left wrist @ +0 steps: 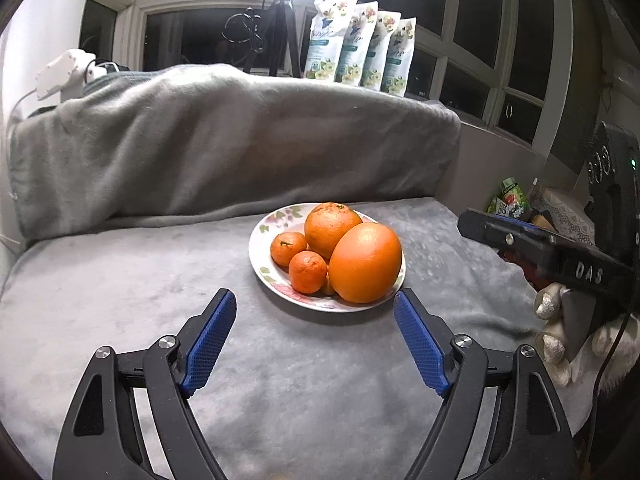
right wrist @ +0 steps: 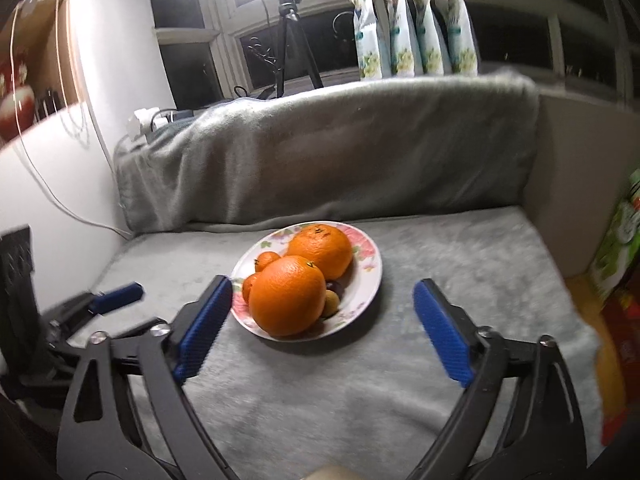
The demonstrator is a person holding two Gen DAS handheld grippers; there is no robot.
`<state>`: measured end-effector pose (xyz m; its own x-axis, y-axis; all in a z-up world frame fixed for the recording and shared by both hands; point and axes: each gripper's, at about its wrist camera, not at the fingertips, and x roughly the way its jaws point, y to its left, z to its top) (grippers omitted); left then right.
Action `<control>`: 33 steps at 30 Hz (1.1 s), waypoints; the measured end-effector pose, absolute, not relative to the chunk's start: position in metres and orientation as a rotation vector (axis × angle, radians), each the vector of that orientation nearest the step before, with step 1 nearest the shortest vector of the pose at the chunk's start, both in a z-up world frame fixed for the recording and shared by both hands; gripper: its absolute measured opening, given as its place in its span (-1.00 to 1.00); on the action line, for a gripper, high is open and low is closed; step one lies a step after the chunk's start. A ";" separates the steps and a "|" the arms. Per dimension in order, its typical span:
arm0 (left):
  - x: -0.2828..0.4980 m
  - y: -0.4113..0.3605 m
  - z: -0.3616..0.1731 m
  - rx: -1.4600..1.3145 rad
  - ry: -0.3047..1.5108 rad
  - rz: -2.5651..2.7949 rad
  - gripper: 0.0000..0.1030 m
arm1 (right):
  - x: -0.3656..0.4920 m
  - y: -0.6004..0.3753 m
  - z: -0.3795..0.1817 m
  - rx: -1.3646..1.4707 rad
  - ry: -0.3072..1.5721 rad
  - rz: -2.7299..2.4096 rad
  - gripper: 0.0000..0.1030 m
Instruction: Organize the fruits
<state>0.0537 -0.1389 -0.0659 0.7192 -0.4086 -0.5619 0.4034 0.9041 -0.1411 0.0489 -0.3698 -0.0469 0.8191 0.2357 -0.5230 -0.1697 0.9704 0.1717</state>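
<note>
A floral white plate (left wrist: 267, 276) sits on a grey blanket and also shows in the right wrist view (right wrist: 370, 276). It holds two large oranges (left wrist: 365, 262) (right wrist: 288, 295), two small mandarins (left wrist: 307, 272) (right wrist: 267, 261) and some small dark and yellowish fruits (right wrist: 333, 298). My left gripper (left wrist: 315, 320) is open and empty, just in front of the plate. My right gripper (right wrist: 323, 312) is open and empty, its jaws either side of the plate's near edge. The right gripper's body (left wrist: 560, 256) shows at the right of the left wrist view.
A grey blanket-covered bolster (left wrist: 224, 144) lies behind the plate. Several floral pouches (left wrist: 360, 48) and a tripod (left wrist: 280, 28) stand on the windowsill. Cartons (right wrist: 616, 248) sit beyond the surface's right edge. A wall with cables (right wrist: 52, 184) is at left.
</note>
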 end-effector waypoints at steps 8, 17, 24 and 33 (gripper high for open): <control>0.041 -0.127 -0.057 0.006 0.589 -0.410 0.58 | 0.025 -0.350 -0.036 -0.026 0.522 0.049 0.88; 0.035 -0.120 -0.054 0.014 0.583 -0.364 0.59 | 0.011 -0.340 -0.028 -0.066 0.474 -0.041 1.00; 0.033 -0.119 -0.052 0.007 0.587 -0.358 0.59 | 0.007 -0.338 -0.028 -0.063 0.468 -0.042 1.00; 0.031 -0.117 -0.050 0.006 0.577 -0.360 0.74 | 0.007 -0.335 -0.027 -0.071 0.466 -0.032 1.00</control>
<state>0.0306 -0.1170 -0.0503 0.7777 -0.3309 -0.5344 0.3342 0.9378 -0.0944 0.0066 -0.3349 -0.0271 0.8928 -0.0470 -0.4481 0.0143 0.9970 -0.0760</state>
